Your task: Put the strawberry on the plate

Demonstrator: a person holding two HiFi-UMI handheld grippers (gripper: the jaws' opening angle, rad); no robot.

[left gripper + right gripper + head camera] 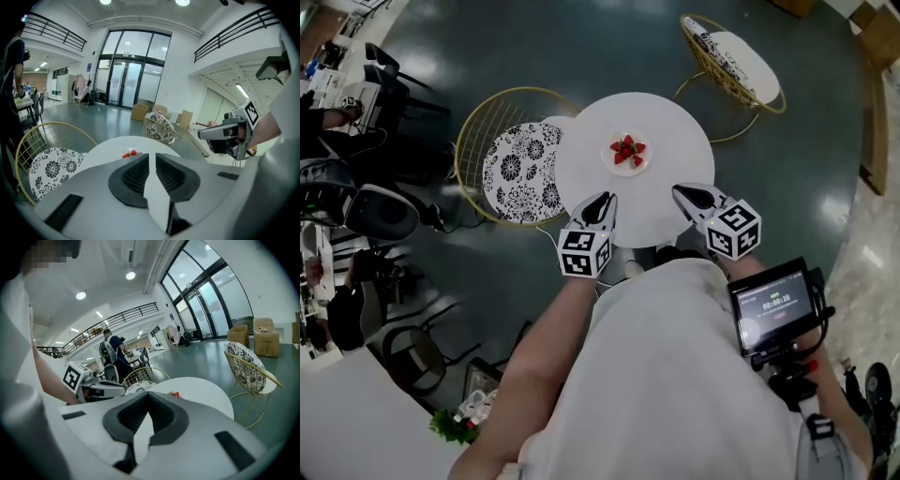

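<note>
red lumpy strawberries (628,150) on round white plate (609,162), centre of smooth round surface (677,139); left claw (152,158) slightly parted, empty; right claw (149,397) closed.

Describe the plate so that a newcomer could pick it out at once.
Start from the round white table standing on the dark floor. Near the table's centre sits a small pale plate. It is the only dish on the tabletop, and red strawberries are heaped on it.

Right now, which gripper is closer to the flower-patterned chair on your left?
Left. The left gripper is at the table edge beside the chair; the right gripper is at the table's opposite side, farther from it.
</note>
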